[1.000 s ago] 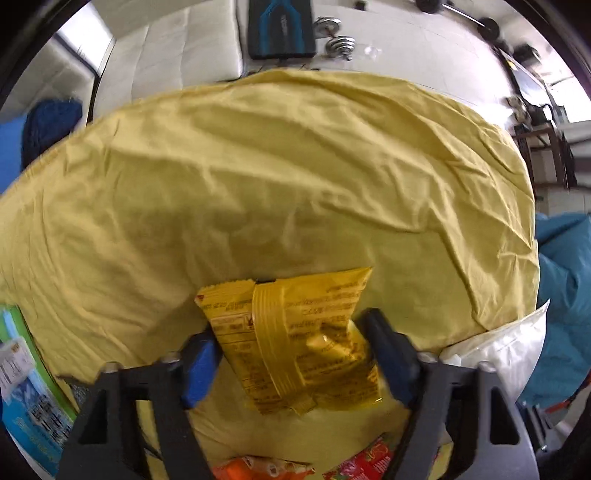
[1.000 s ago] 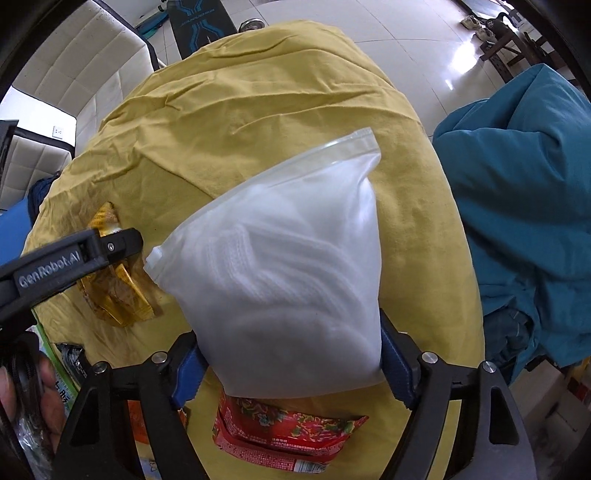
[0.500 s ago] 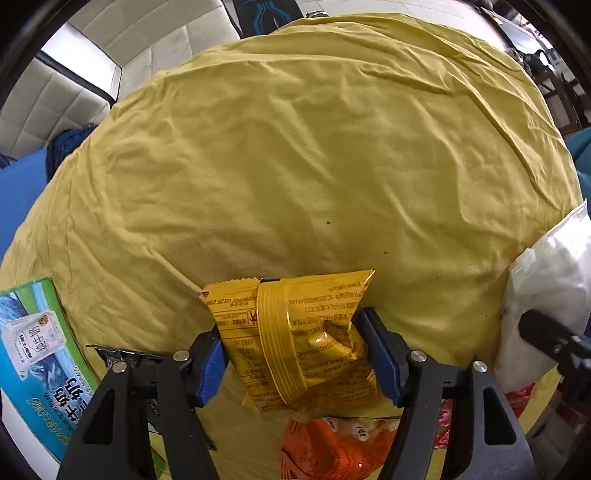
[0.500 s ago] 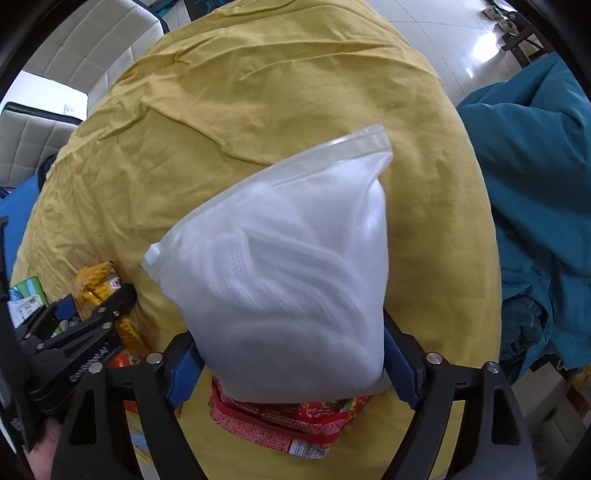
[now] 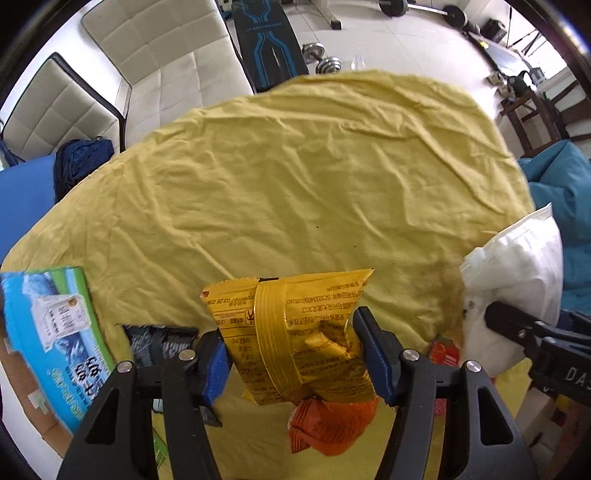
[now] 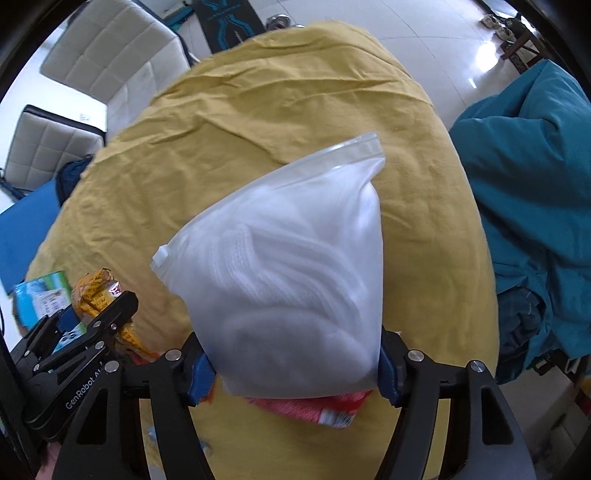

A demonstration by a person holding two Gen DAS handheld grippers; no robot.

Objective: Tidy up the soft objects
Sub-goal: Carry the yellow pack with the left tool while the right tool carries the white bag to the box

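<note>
At the upper left of my left view I see 2 white quilted cushions (image 5: 147,48); 2 dumbbells (image 5: 321,57) and a dark blue-lined bench (image 5: 266,40) sit top centre, a barbell (image 5: 424,7) further right.

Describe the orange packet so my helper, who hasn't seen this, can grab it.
On the wrinkled yellow cloth, look at its near edge, under the glossy yellow snack bag pinched in the left gripper. The crinkled orange foil packet lies there, the only plain orange one.
</note>
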